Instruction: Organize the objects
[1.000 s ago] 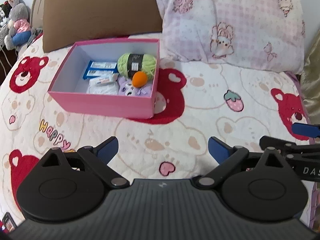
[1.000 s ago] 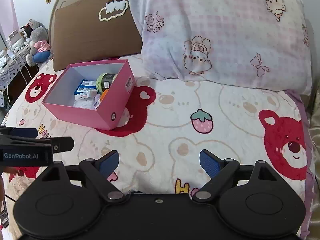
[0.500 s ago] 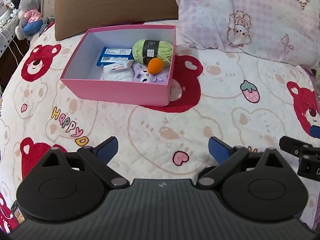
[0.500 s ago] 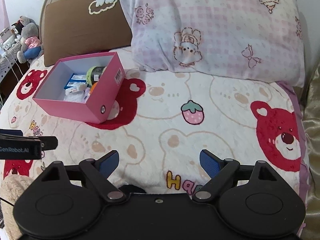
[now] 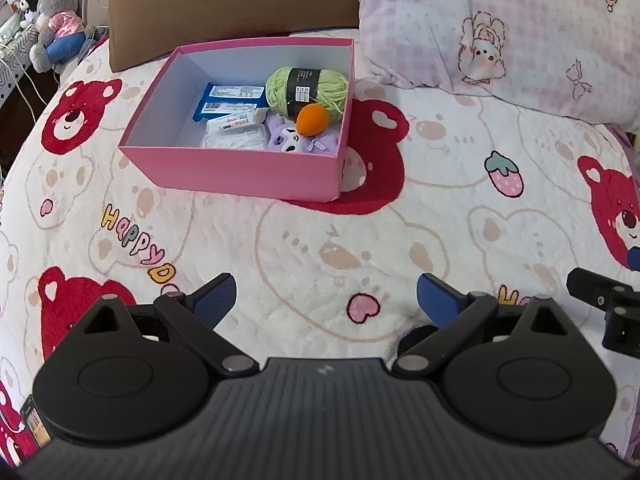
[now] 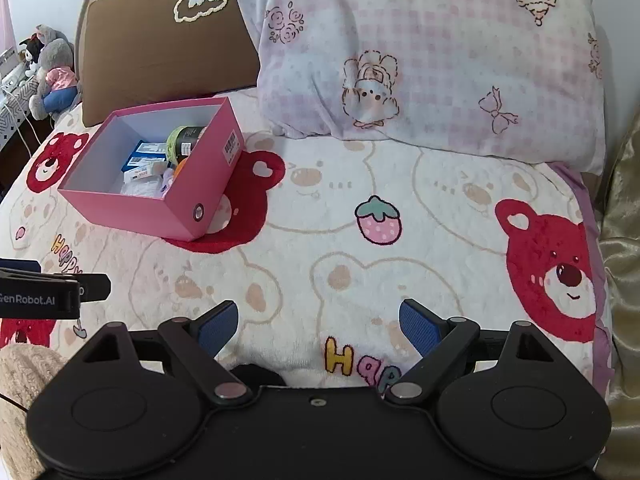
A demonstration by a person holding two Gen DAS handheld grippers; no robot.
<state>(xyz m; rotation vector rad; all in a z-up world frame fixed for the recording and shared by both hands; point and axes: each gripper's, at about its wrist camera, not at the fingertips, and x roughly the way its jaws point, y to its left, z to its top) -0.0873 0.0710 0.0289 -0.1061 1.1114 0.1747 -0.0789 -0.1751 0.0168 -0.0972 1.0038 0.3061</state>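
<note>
Left hand-held gripper [image 5: 326, 294], right hand-held gripper [image 6: 318, 318]: both spread, empty, above bed [image 5: 320, 240]. Pink box [image 5: 240, 168] near pillows holds yarn skein [image 5: 307, 90], orange sponge [image 5: 313, 120], packets; apparently gathered for storage.

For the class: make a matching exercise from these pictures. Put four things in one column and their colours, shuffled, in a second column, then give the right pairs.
Things:
1. box
2. ball of yarn
3. egg-shaped sponge
4. plain pillow

Colours:
A. orange
B. brown
C. pink
D. light green

Pairs: 1-C, 2-D, 3-A, 4-B.
</note>
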